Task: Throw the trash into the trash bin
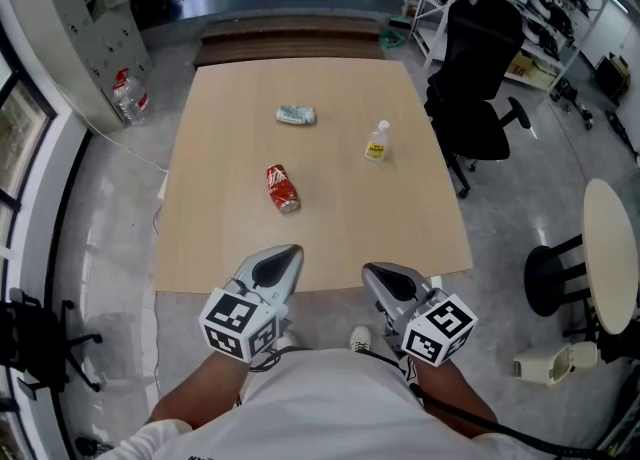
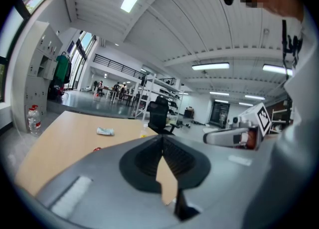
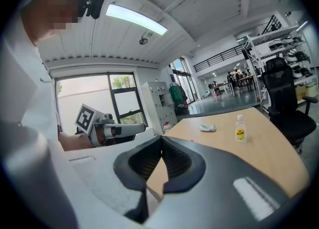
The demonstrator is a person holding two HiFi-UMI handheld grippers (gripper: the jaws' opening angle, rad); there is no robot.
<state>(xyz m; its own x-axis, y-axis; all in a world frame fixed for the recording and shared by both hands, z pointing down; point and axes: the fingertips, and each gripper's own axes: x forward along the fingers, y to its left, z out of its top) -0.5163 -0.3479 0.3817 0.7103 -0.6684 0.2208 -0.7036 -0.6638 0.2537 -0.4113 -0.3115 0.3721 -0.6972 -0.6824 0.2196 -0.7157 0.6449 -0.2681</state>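
Bench [image 1: 220, 238] of pale wood, seen from the head view, steeply from above. Three pieces of trash lie on it, well apart. A red can [image 1: 283, 189] on its side is nearest the person. A crumpled wrapper [image 1: 296, 115] lies farther back, and a small bottle [image 1: 377, 141] with a yellow label stands upright to the right. The left tool [image 1: 290, 251] and right tool [image 1: 372, 271] hover side by side at the near edge and touch nothing. A black office chair [image 1: 480, 98] stands off the bench's right side. No trash bin can be made out in this view.

Left gripper view: the left tool's jaws are pressed together at their tips with nothing between them. Beyond them stretches the bench, with the wrapper far off and only a sliver of the can showing. The right tool shows at the right.

Right gripper view: the right tool's jaws also meet, empty. The bottle and wrapper sit in the distance on the right, and the left tool shows at the left.

The step in hand looks like the first reach, and no trash has been picked up yet. To do it well, spread the jaws before moving in. The can is probably the best first target since it is closest. Grip it across its round body, as a can on its side may roll if nudged. Find the bin before lifting anything.
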